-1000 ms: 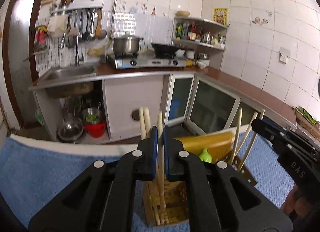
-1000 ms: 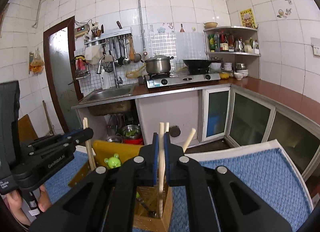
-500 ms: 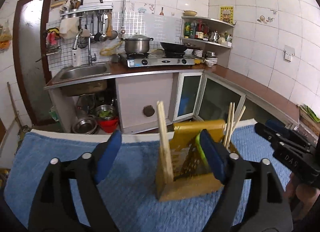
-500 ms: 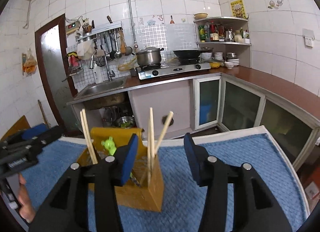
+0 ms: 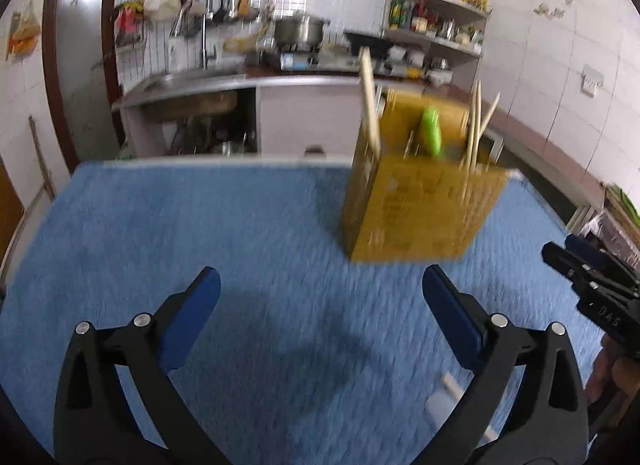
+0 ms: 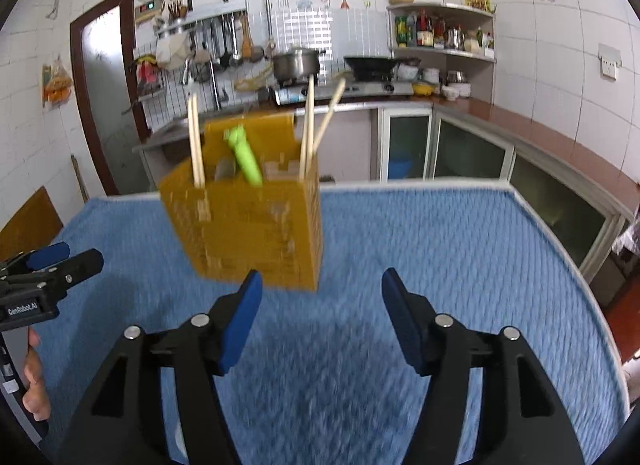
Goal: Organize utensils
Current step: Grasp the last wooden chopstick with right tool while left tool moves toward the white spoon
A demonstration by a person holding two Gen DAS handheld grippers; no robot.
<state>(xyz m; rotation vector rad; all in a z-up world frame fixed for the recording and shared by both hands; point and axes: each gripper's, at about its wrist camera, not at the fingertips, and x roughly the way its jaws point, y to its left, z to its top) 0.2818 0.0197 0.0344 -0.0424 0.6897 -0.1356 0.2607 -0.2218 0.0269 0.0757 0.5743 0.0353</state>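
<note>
A yellow-brown wooden utensil holder stands on the blue towel. Out of it stick pale chopsticks, more chopsticks and a green-handled utensil. My left gripper hangs over bare towel, near and left of the holder; its jaws are opening with nothing between them. My right gripper sits just in front of the holder's lower right corner, jaws also opening and empty. Each gripper shows at the edge of the other's view.
A small white object lies on the towel under my left gripper's right finger. The table's far edge drops toward a kitchen counter with sink and stove. A wooden board leans at far left. A person's hand holds the left gripper.
Both grippers were shut on chopsticks standing in the holder; both have let go, spread their jaws and drawn back and down. The chopsticks stay in the holder, which now sits farther away.
</note>
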